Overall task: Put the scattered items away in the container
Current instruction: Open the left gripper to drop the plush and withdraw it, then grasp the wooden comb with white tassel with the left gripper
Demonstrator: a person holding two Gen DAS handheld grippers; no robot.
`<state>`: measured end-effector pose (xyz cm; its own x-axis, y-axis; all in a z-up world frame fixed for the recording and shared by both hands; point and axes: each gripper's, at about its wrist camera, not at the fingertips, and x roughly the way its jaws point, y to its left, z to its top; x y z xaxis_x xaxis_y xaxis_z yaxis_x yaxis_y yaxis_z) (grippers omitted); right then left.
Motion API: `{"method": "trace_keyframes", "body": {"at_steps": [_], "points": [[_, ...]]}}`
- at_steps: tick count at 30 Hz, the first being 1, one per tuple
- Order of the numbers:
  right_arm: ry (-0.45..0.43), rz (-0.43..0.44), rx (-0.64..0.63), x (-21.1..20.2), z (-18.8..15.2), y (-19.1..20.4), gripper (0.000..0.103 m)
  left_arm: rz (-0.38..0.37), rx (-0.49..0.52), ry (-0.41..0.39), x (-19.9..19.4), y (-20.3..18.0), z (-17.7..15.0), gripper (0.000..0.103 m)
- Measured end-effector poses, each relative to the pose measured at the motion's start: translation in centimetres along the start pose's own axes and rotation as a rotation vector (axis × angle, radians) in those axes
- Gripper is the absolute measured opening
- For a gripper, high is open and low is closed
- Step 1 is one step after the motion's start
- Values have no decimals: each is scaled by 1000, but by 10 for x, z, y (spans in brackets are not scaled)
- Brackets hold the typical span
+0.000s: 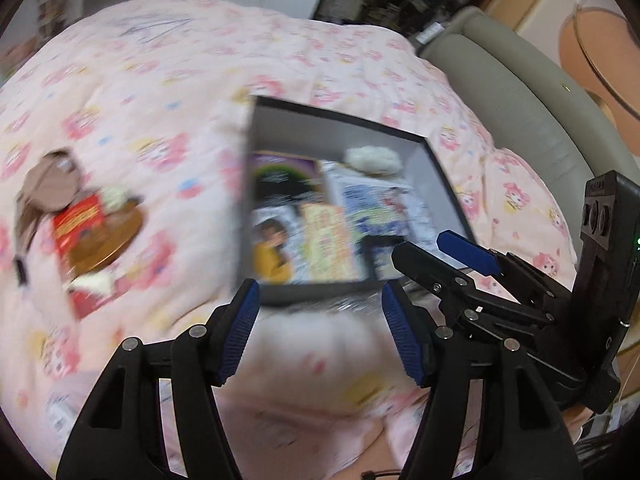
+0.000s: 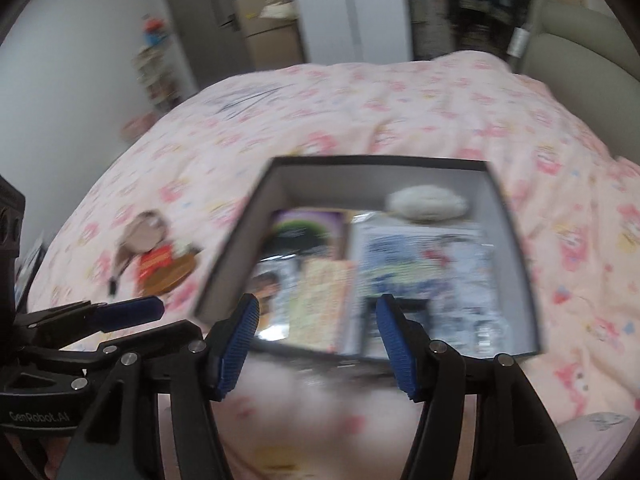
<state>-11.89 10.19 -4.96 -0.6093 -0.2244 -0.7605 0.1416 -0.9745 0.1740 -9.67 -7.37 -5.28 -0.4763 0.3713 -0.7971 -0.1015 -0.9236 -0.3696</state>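
Note:
A dark, grey-lined box lies open on the pink bed cover. It holds books or magazines and a white fluffy item. Left of the box lies a pile: a brown plush, a red packet and a brown round object. My left gripper is open and empty just before the box's near edge. My right gripper is open and empty above the box's near edge. Both views are blurred.
The pink patterned duvet covers the bed. A grey padded headboard runs along the right. Shelves and a cabinet stand beyond the bed. The right gripper shows in the left wrist view, close beside my left one.

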Motion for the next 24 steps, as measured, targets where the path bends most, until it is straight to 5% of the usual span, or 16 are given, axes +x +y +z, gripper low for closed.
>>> {"method": "trace_keyframes", "body": {"at_steps": [8,11,15,19,21,24], "points": [[133,251,-60,47,-8,86,57,94,-170,-37,-31,102,-19,64],[153,276,-107,64,-4,114,57,119,-232,-45,-32,135,-25,63],[196,266,-152,95,5,140,58,141,-329,-16,-20,183,-27,61],[222,221,-188,132,25,154,58,138,-390,53,2,224,-21,47],[243,177,-184,159,36,159,58,124,-413,61,12,241,-18,35],[299,148,-148,198,44,163,58,67,-457,63,24,259,-14,35]]}}
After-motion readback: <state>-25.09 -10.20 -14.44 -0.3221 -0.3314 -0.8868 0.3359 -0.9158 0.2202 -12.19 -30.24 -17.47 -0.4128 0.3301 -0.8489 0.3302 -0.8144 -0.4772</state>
